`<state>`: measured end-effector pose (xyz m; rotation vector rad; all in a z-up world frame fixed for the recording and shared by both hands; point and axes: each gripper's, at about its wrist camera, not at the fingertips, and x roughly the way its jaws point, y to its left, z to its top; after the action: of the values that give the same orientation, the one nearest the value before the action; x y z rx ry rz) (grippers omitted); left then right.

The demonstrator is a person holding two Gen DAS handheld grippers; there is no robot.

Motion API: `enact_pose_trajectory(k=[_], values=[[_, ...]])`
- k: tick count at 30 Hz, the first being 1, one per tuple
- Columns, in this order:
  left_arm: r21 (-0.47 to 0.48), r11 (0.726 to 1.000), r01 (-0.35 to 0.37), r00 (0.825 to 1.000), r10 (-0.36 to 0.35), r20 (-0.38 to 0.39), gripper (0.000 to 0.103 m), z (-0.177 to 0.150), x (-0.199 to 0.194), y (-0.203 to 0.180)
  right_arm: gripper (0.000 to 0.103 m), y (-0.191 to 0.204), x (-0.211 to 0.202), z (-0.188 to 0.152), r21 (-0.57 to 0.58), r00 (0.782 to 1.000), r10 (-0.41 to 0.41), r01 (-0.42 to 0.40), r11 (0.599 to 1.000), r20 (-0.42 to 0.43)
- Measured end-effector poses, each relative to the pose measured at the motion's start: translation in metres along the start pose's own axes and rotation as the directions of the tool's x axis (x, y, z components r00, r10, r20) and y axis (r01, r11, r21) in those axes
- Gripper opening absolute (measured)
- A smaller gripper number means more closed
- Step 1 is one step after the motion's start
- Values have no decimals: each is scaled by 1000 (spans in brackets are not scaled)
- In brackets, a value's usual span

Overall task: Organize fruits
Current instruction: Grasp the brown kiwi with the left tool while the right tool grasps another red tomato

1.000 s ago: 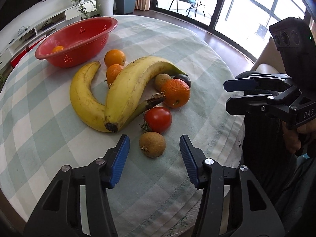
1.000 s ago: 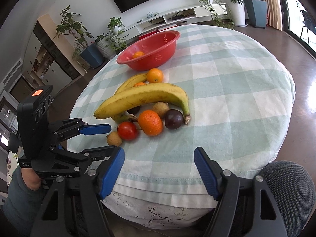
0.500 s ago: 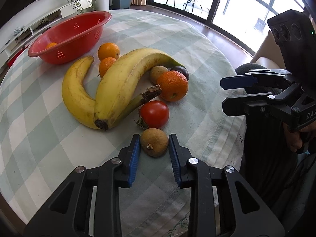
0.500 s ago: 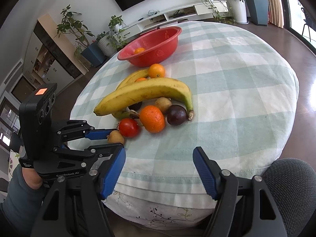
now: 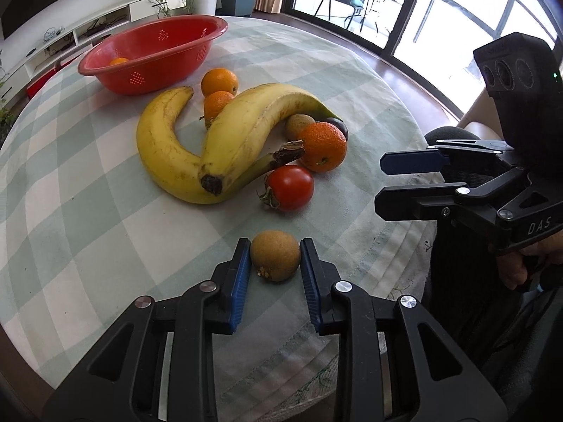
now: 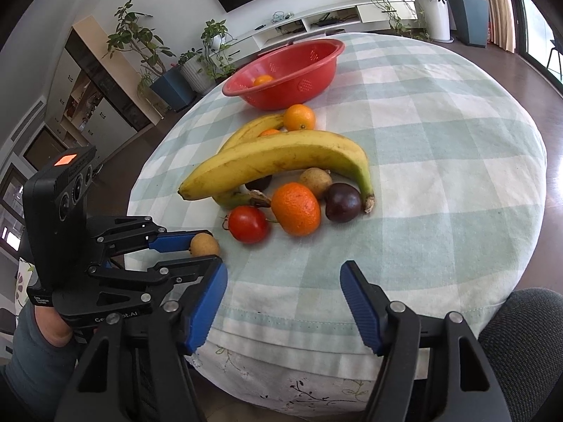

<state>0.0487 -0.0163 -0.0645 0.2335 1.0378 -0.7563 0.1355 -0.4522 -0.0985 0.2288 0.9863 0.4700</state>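
Left gripper (image 5: 275, 263) clamped tight, right gripper (image 6: 283, 299) empty, jaws closing.

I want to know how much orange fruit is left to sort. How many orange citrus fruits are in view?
4: one in the red basket, two behind the bananas, one beside the tomato. Others may be hidden.

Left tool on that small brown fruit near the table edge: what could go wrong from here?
1. The left tool pinches the small round brown fruit only at its sides, so it may roll out on lifting.
2. The red colander stands beyond the bananas; a low carry could knock them.
3. The right tool, jaws closing on nothing, hovers close by; the two might collide.
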Motion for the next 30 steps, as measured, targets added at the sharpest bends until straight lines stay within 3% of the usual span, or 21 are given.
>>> enact_pose_trajectory(k=[5, 14, 27, 30], values=[[-76, 997, 8, 999, -5, 39, 26, -12, -14, 11, 61, 14, 19, 8, -12, 999, 34, -35, 999, -28], [-124, 992, 24, 995, -12, 96, 26, -19, -31, 17, 59, 24, 39, 17, -13, 999, 23, -23, 1000, -36], [-152, 988, 31, 992, -13, 124, 26, -25, -36, 23, 55, 38, 57, 24, -49, 998, -55, 55, 997, -11], [-154, 988, 32, 992, -13, 125, 26, -25, -36, 23, 46, 42, 60, 25, -85, 996, -86, 86, 993, 3]])
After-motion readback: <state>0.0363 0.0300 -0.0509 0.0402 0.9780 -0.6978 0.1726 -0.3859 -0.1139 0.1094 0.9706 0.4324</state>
